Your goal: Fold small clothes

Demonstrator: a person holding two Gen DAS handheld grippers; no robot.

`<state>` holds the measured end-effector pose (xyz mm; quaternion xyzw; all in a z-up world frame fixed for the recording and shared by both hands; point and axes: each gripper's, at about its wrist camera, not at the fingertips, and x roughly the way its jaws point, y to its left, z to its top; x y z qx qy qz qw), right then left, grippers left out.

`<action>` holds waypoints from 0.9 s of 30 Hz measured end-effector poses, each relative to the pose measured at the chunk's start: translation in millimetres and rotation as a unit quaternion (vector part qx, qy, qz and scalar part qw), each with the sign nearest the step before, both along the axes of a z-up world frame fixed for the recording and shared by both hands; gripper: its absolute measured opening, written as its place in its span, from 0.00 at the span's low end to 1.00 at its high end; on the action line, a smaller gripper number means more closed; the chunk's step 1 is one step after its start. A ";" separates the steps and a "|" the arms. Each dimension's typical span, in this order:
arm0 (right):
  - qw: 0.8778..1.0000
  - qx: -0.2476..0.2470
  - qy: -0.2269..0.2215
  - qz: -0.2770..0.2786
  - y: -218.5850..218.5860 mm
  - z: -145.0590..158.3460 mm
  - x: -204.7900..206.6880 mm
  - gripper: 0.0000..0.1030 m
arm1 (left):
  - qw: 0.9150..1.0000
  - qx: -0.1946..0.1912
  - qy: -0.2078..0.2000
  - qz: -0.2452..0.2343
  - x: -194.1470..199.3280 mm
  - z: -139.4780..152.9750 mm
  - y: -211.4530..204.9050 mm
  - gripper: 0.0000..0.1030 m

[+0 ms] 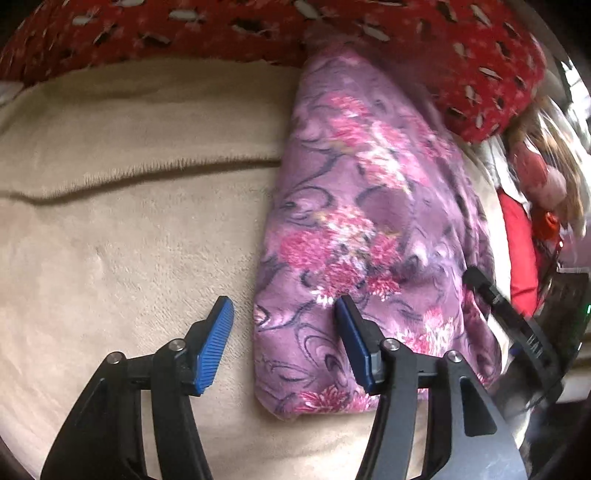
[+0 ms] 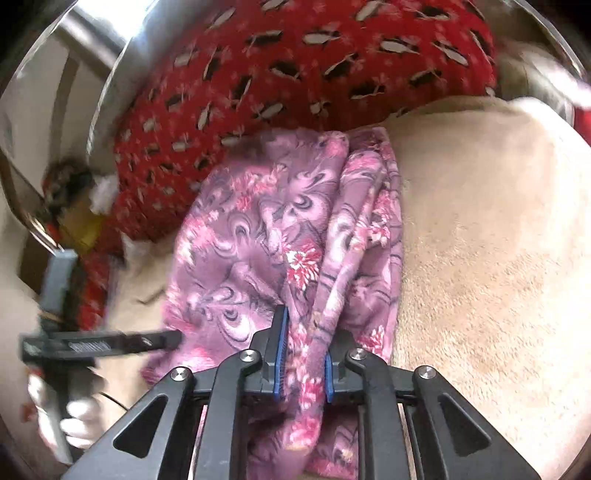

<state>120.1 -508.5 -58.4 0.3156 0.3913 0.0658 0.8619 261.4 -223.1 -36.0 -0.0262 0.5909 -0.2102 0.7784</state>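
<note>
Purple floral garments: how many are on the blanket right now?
1: the purple floral garment lies on the beige blanket, pinched by the right gripper. Others may be hidden.

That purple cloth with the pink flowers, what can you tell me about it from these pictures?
The purple garment is soft, fleecy-looking cloth printed with pink flowers and dark swirls. It lies bunched and partly folded on the beige blanket, its far end against the red patterned cushion. The right gripper is shut on a gathered ridge of it. The left gripper stands open at its near corner, one finger over the cloth, not pinching.
</note>
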 end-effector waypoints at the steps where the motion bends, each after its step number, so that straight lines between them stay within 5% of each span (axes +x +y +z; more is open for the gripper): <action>1: 1.000 0.007 -0.008 -0.010 -6.5 5.0 -0.6 0.21 | 1.000 -0.002 -0.005 0.000 1.7 2.9 2.5 0.55; 5: 0.995 0.039 -0.059 -0.064 -33.9 28.1 10.3 0.30 | 0.999 -0.021 -0.013 0.029 20.0 8.4 20.6 0.55; 8: 0.996 0.040 -0.067 -0.046 -28.4 33.6 38.6 0.31 | 0.998 -0.045 0.012 0.042 35.5 2.2 23.2 0.55; 13: 0.999 -0.013 0.031 -0.017 -6.8 10.0 83.1 0.32 | 0.997 -0.059 0.022 0.034 33.7 -3.5 11.5 0.55; 15: 1.000 -0.018 -0.010 0.011 -1.9 24.2 84.0 0.00 | 0.997 -0.068 0.021 0.028 29.7 -2.2 10.7 0.55; 18: 0.996 -0.049 -0.072 -0.004 -13.1 53.1 73.4 0.00 | 0.996 -0.079 0.012 0.033 26.3 -3.0 12.5 0.56; 23: 0.999 0.001 -0.025 -0.040 -51.1 33.2 72.4 0.02 | 0.996 -0.084 0.015 0.038 24.4 -11.6 13.3 0.65; 27: 0.999 0.020 -0.036 -0.017 -39.1 32.3 63.8 0.20 | 0.996 -0.078 0.012 0.039 23.6 -10.6 8.0 0.66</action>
